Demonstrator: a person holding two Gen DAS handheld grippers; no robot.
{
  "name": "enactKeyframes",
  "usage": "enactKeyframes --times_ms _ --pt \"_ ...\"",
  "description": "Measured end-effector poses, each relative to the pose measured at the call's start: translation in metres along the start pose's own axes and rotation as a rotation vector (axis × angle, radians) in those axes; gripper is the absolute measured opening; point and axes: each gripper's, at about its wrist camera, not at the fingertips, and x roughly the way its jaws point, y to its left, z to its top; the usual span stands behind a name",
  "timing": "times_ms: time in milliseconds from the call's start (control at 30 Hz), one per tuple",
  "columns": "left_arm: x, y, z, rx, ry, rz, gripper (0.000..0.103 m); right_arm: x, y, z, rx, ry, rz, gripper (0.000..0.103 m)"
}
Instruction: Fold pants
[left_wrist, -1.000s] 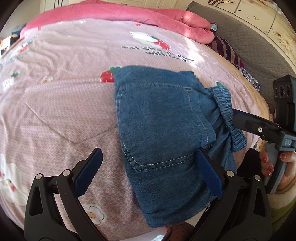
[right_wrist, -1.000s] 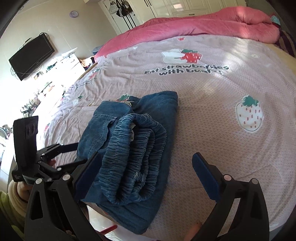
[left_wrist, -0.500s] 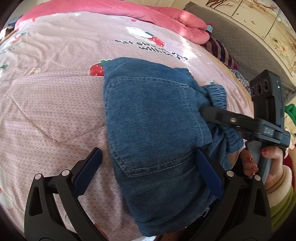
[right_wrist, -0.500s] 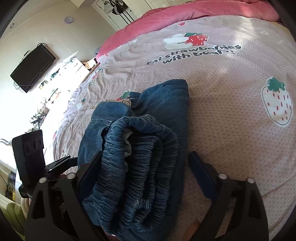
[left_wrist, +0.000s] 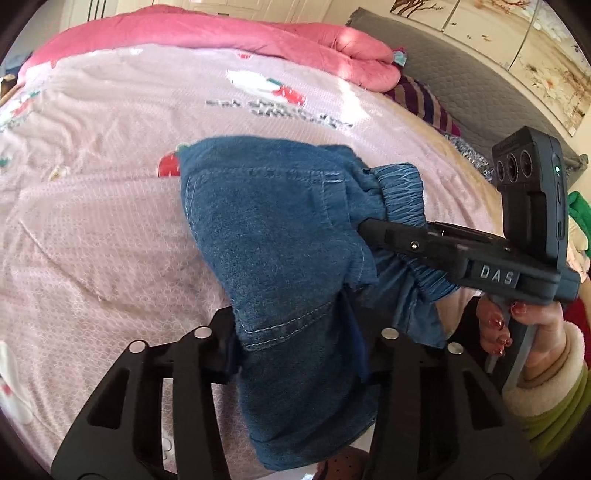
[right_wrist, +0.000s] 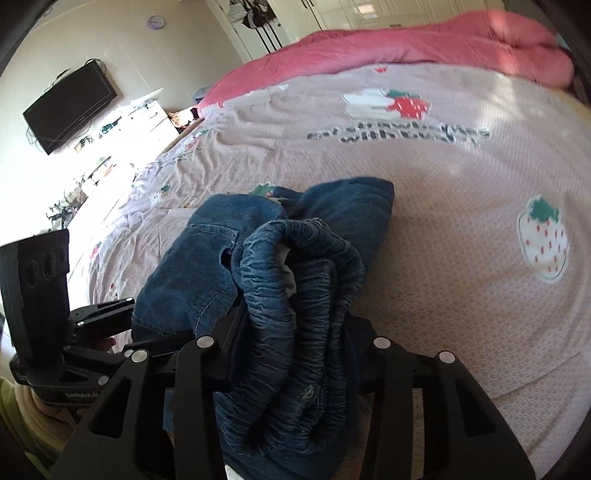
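Left wrist view first: the left gripper (left_wrist: 295, 354) has just been closing, and its jaws now pinch the near end of the folded pants (left_wrist: 273, 236), denim bunched tight between the pads. The back pocket faces up, stitching clear. The bundle sits on the bed (left_wrist: 110, 229) near its front edge, on the pink strawberry-print sheet. From the right side the right gripper (left_wrist: 369, 229) reaches in level, its black finger laid against the elastic waistband (left_wrist: 402, 192), a hand (left_wrist: 517, 325) with red nails wrapped round its handle.

Right wrist view now: the right gripper (right_wrist: 291, 332) has also just been closing, and its jaws squeeze the rolled waistband (right_wrist: 306, 280), gathered denim bulging up between the fingers. The pants (right_wrist: 351, 210) stretch away toward the middle of the bed (right_wrist: 461, 295). Down at the lower left the left gripper (right_wrist: 110, 317) shows side-on, its finger against the denim's edge. A pink quilt (right_wrist: 406, 44) lies rumpled along the far edge of the bed, and a dark TV (right_wrist: 70, 107) hangs on the wall beyond the left corner.
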Motion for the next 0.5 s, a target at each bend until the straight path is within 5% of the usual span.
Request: enactKeyframes --times_ms 500 --pt "-0.031 0.013 0.054 0.041 -0.118 0.077 0.037 0.004 0.019 0.077 -0.076 -0.097 0.02 0.039"
